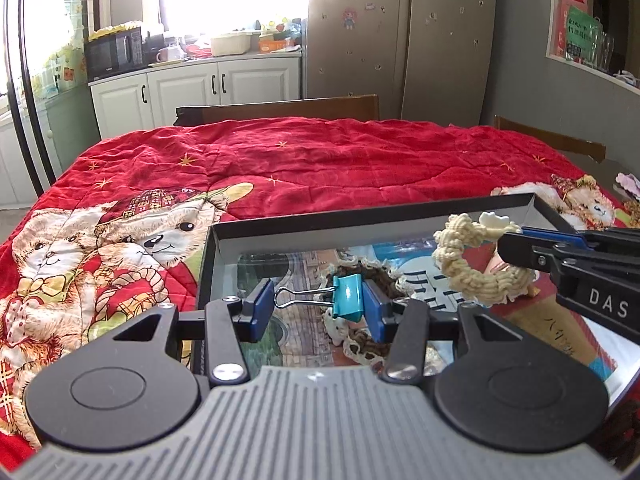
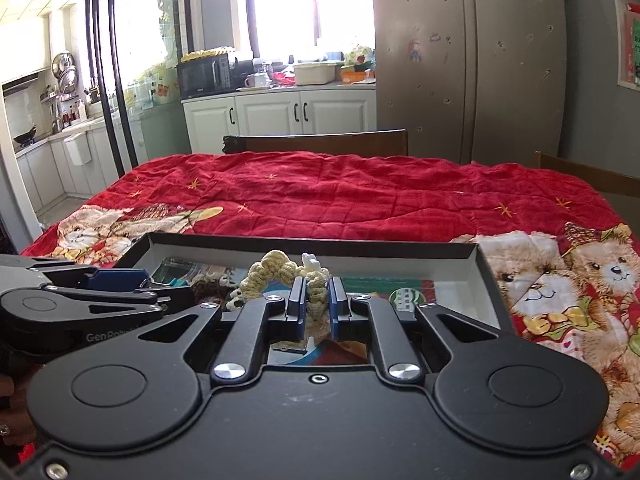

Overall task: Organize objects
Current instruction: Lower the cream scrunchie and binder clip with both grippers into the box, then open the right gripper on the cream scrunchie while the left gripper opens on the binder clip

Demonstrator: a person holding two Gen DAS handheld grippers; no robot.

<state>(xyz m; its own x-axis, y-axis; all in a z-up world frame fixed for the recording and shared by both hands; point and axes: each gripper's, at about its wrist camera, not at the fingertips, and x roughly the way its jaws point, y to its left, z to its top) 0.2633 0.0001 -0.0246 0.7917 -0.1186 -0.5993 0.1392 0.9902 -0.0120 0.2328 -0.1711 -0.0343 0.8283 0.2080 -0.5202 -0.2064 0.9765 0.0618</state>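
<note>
Here, over a shallow black box (image 1: 376, 216) on a table draped in a red bear-print quilt (image 1: 304, 160), two hand-held grippers each carry a small item. Nearest the left wrist camera, the left gripper (image 1: 318, 308) holds a teal binder clip (image 1: 347, 295) crosswise between its blue pads: the clip's body presses against the pad at 3 o'clock and its wire handles reach the pad at 9 o'clock, with the jaws roughly half spread. Under the clip, on the printed paper lining the box, lies a brown crocheted piece with a pale lace edge (image 1: 360, 272).

At about 2 o'clock from the clip, the right gripper (image 1: 506, 246) enters from the frame's right edge and hangs over the box. Its own wrist camera shows the right gripper (image 2: 318, 304) pinched nearly closed on a cream crocheted ring (image 2: 280, 270), which rises above the fingertips and carries a small white charm (image 2: 311, 262) at its top. In that view the left gripper (image 2: 148, 284) sits at 9 o'clock, just beside, and the ring is held clear of the box (image 2: 486, 276) floor.

Beyond the table, at 12 o'clock, stand a dark wooden chair back (image 2: 320, 142), white kitchen cabinets (image 2: 276, 114) with a microwave (image 2: 204, 74) on the counter, and a tall steel refrigerator (image 2: 472, 60) at 1 o'clock.
</note>
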